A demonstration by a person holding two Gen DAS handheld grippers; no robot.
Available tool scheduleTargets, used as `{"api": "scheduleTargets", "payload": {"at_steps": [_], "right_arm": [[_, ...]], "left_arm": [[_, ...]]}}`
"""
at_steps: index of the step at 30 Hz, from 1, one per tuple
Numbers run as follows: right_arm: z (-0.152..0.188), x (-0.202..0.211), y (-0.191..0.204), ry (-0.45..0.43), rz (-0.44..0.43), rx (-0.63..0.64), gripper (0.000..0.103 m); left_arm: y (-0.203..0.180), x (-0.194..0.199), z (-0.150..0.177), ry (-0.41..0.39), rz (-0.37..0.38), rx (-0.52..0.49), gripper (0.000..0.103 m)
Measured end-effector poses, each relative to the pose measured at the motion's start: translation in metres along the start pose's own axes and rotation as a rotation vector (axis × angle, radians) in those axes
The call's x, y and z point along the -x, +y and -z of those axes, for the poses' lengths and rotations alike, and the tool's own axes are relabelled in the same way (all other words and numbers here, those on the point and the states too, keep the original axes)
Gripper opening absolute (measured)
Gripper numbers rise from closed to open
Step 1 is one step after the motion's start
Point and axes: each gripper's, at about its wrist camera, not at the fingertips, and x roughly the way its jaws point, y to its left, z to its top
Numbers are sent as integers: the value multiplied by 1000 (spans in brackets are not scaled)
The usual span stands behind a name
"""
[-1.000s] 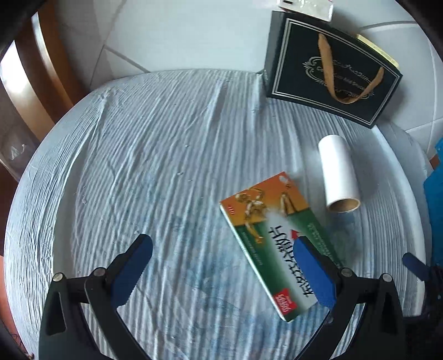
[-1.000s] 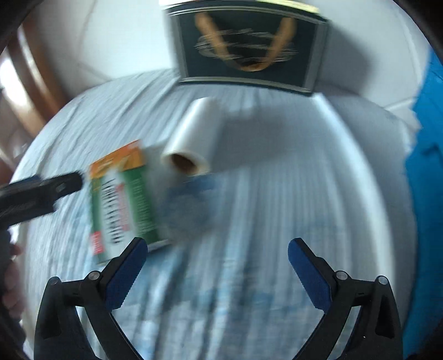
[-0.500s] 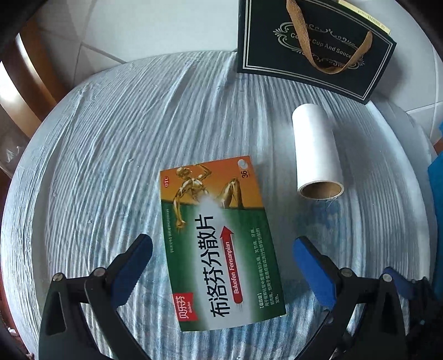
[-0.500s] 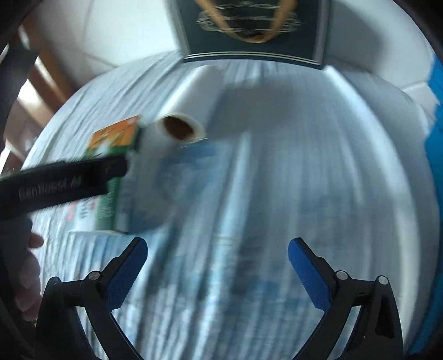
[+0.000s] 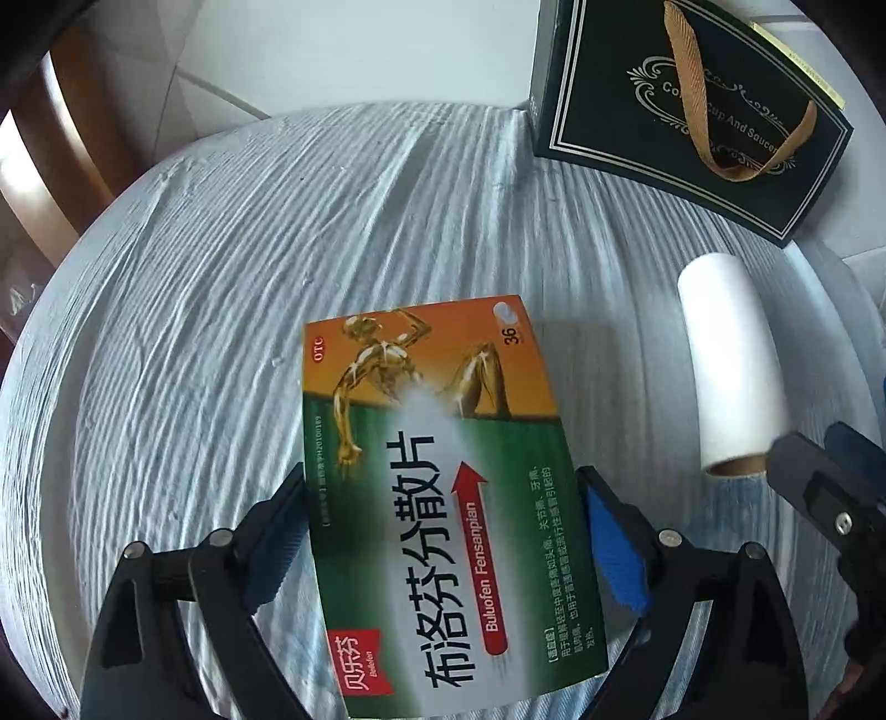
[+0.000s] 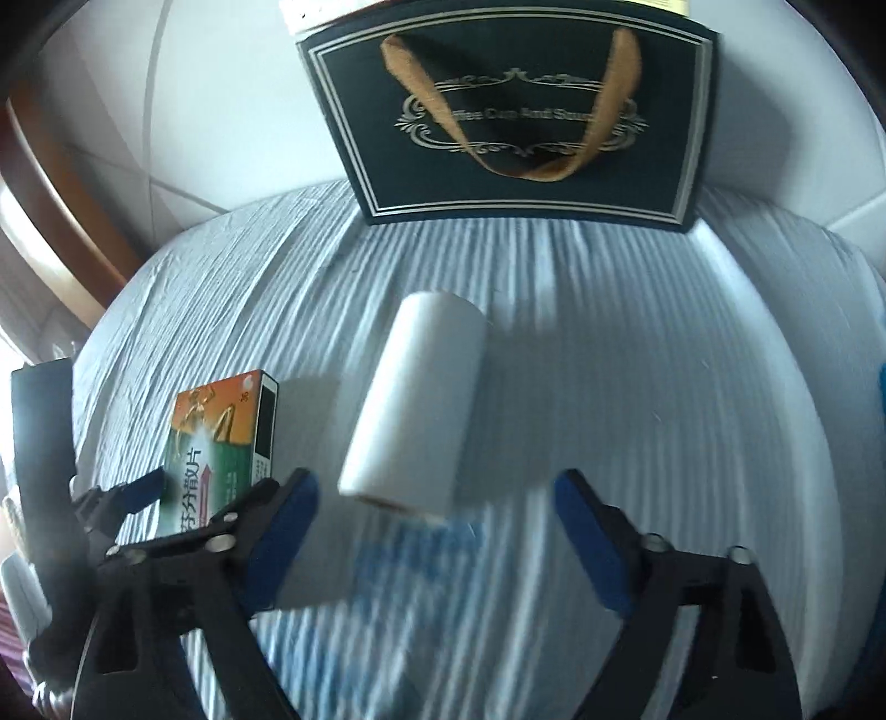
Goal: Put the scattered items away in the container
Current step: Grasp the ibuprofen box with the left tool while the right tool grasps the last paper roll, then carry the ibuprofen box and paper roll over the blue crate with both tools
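Observation:
A green and orange medicine box [image 5: 443,498] sits between the blue pads of my left gripper [image 5: 443,543], which is shut on its long sides. The same box shows at the left of the right wrist view [image 6: 221,443]. A white roll [image 6: 412,404] with a cardboard core lies on the pale blue cloth, just ahead of my right gripper [image 6: 437,531], which is open and empty. The roll also shows at the right of the left wrist view [image 5: 725,371]. A black gift bag [image 6: 515,111] with gold ribbon handles stands at the far edge of the cloth; it also shows in the left wrist view [image 5: 692,116].
The round surface is covered with a wrinkled pale blue cloth [image 5: 221,332]. White floor tiles [image 5: 332,50] lie beyond it. A wooden chair frame [image 5: 55,144] curves at the left. Something blue [image 6: 880,382] sits at the right edge.
My left gripper has closed in on the medicine box and its pads now press the box's sides. My right gripper has moved up to the white roll, which now lies centred ahead of it.

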Motion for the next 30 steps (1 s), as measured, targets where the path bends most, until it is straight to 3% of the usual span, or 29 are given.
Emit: {"api": "scheduleTargets", "payload": {"at_steps": [5,8,11,12,13,16,19,24,30], "right_arm": [[-8,-39,12,44,54,14,83],[-6,-51,14,40,78,31,80],[-4,-52,15,30,114,54,66],[-3,-50,16,23,128,62,48],[-3,-48,15,21,132,62,47],[3,-40,12,29,108,57,47],[12,-21,15,1,106,80,46],[21,23,25,-53,90,100,46],[38,117,46,-190,85,138,46]], "left_arm": [[2,-8,-6,-4,1,13,102],[-1,-8,-2,-21,-10,12,103],[0,-6,0,-38,-2,6,100],[-1,-3,2,-49,4,0,96],[-3,-1,3,-50,4,-7,91],[-4,4,9,-44,9,-4,91],[-4,16,18,-54,18,-4,90],[-8,64,28,-137,-14,-46,90],[5,144,47,-243,-16,-32,90]]}}
